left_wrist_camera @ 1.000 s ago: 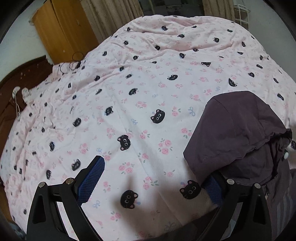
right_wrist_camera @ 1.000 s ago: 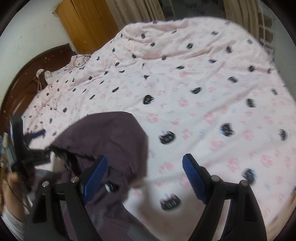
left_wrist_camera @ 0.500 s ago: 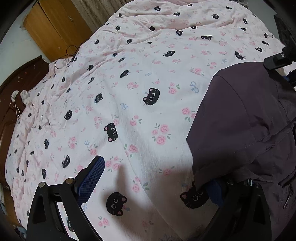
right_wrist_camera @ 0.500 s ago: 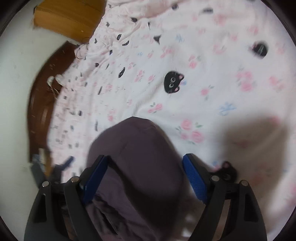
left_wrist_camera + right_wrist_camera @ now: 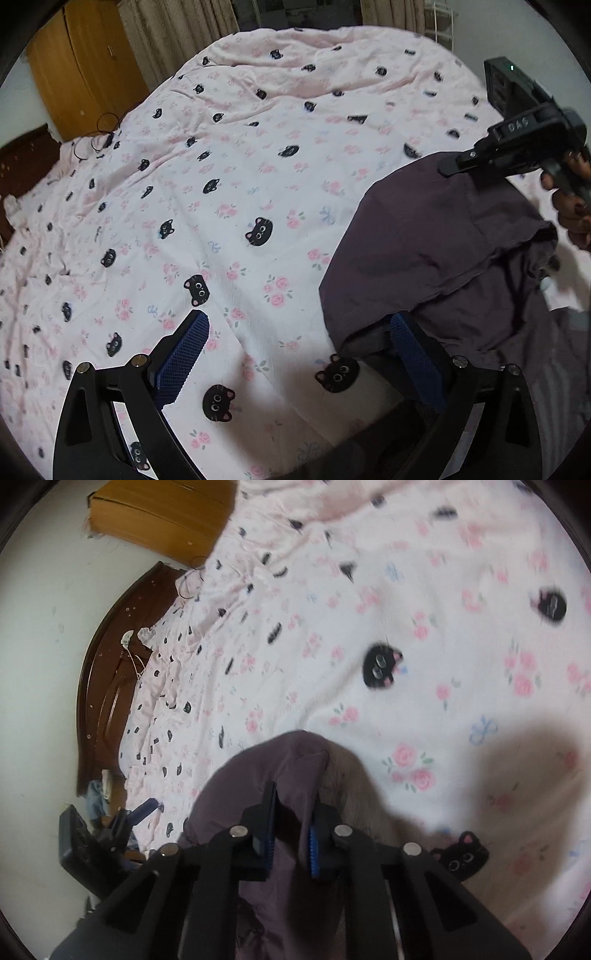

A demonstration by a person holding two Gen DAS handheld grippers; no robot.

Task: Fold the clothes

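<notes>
A dark purple garment [image 5: 454, 258] is seen lying on a pink bedspread [image 5: 240, 177] printed with black cat faces and roses; it is crumpled at the near right part of the bed in the left wrist view.

The right gripper [image 5: 291, 830] is clamped on a fold of the garment's rounded upper edge. Its jaws have just been closing, and purple cloth is seen pinched between the blue pads [image 5: 313, 853], with a small ridge of fabric raised ahead of the fingertips. In the left wrist view the same gripper is seen from the side at the far right, over the garment's far edge, and the hand [image 5: 570, 210] holding it is partly visible at the frame's edge.

The left gripper [image 5: 299, 354] is held wide apart above the bedspread. Its left pad [image 5: 184, 354] is over bare bedding. Its right pad [image 5: 413, 354] is just beside the garment's near edge, partly tucked under the overhanging cloth; whether it touches cannot be told. Nothing is gripped between these jaws.

A dark wooden headboard [image 5: 107, 686] is noted at the left of the right wrist view, with a light wooden wardrobe [image 5: 81, 70] behind the bed. Curtains [image 5: 173, 37] are noted beyond the far side of the bed. A black cable [image 5: 99, 129] is lying near the bedspread's far left corner.
</notes>
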